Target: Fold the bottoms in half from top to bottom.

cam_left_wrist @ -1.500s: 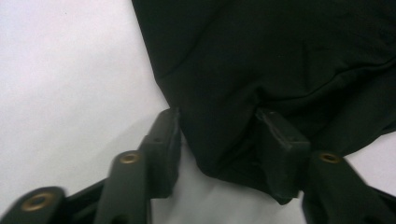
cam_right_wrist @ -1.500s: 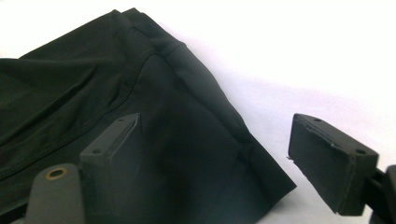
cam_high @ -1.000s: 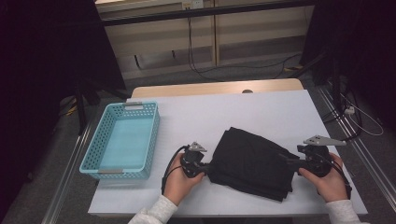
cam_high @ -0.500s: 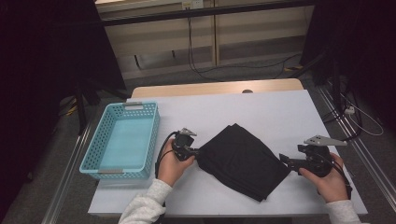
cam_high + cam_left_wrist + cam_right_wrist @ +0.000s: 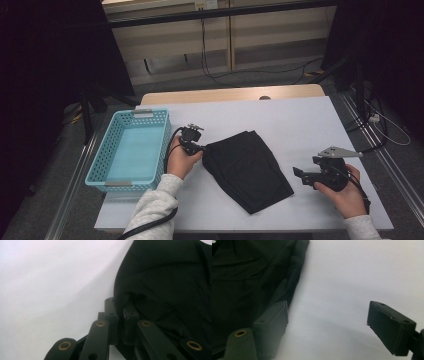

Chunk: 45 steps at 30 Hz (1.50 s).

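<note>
**Left tongs grip the black cloth's corner; right tongs stand wide beside it**

No brand, label or readable writing appears on anything here.

At the left edge of the white surface [image 5: 300,125] sits a light blue basket [image 5: 107,150], its slotted walls running along that edge.

Just beside the basket's right wall, the left tongs [image 5: 201,148] are closed on a corner of the black cloth [image 5: 247,170]. The left gripper view shows this close up: the jaws are pressed together with a fold of the cloth [image 5: 170,280] pinched between them, and bare white surface to the side.

The cloth lies flat in the middle of the surface, nearer the front edge than the back, one corner pointing at the front edge.

Bare surface lies between the cloth and the right tongs [image 5: 298,173], which sit near the front right corner. In the right gripper view the jaws stand wide apart with nothing between them, and the cloth's edge [image 5: 249,277] lies next to one jaw.

The back half of the surface is open room, up to its wooden back edge.
</note>
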{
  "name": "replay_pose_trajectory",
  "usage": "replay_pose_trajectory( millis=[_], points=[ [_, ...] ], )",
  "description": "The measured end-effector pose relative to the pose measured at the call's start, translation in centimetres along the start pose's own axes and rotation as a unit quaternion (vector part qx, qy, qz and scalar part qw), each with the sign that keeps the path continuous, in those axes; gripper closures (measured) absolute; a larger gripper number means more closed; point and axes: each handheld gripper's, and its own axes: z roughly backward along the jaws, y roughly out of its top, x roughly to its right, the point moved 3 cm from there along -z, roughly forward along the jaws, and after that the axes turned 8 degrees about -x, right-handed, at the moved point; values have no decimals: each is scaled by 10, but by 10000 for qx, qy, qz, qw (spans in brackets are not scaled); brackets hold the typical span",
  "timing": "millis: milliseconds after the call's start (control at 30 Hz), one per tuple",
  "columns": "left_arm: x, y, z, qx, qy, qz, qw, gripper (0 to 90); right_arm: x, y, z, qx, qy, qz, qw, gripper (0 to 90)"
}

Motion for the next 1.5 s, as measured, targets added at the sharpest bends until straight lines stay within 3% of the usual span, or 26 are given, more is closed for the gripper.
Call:
replay_pose_trajectory(
  millis=[133, 300, 333, 467, 500, 600, 667, 767, 833, 900, 1000, 1067, 1167, 1233, 1400, 1500],
  points=[
    [-12, 8, 1, -43, 42, 135, 9999, 851, -3, 1, -1, 13, 40, 25, 10000, 165],
    [-23, 18, 3, 167, 160, 293, 9993, 845, -4, 2, -2, 22, 89, 26, 10000, 164],
    [-25, 18, 3, 256, 243, 388, 9986, 803, -5, 2, -3, 31, 77, 26, 10000, 164],
    [-28, 11, 7, 345, 458, 559, 9968, 476, -14, 4, -6, 105, 125, 66, 9998, 159],
    [-27, 8, 9, 386, 457, 686, 9958, 411, -17, 4, -8, 165, 176, 95, 9997, 154],
    [-26, 0, 16, 455, 381, 829, 9948, 310, -27, 6, -12, 262, 231, 121, 9993, 126],
    [-23, -4, 20, 448, 374, 774, 9953, 267, -34, 6, -16, 233, 298, 55, 9993, 115],
    [-15, -9, 23, 457, 332, 796, 9952, 233, -46, 6, -21, 199, 333, 107, 9992, 115],
    [-9, -13, 23, 383, 331, 689, 9963, 208, -53, 7, -24, 206, 308, 216, 9991, 115],
    [-6, -17, 23, 367, 412, 675, 9962, 205, -59, 7, -25, 190, 273, 263, 9991, 115],
    [-4, -22, 24, 378, 424, 687, 9960, 185, -64, 9, -26, 155, 196, 168, 9995, 130],
    [-2, -27, 24, 403, 264, 731, 9962, 157, -67, 9, -27, 123, 261, 61, 9996, 132],
    [-1, -33, 22, 296, 321, 600, 9972, 154, -71, 10, -30, 136, 210, 121, 9996, 146],
    [-2, -34, 21, 335, 310, 690, 9966, 153, -74, 11, -30, 189, 249, 38, 9995, 159],
    [-3, -36, 23, 355, 409, 648, 9964, 148, -82, 14, -33, 257, 283, 26, 9993, 181],
    [-2, -35, 24, 405, 449, 626, 9962, 148, -87, 14, -41, 84, 323, 44, 9994, 178]
  ],
)
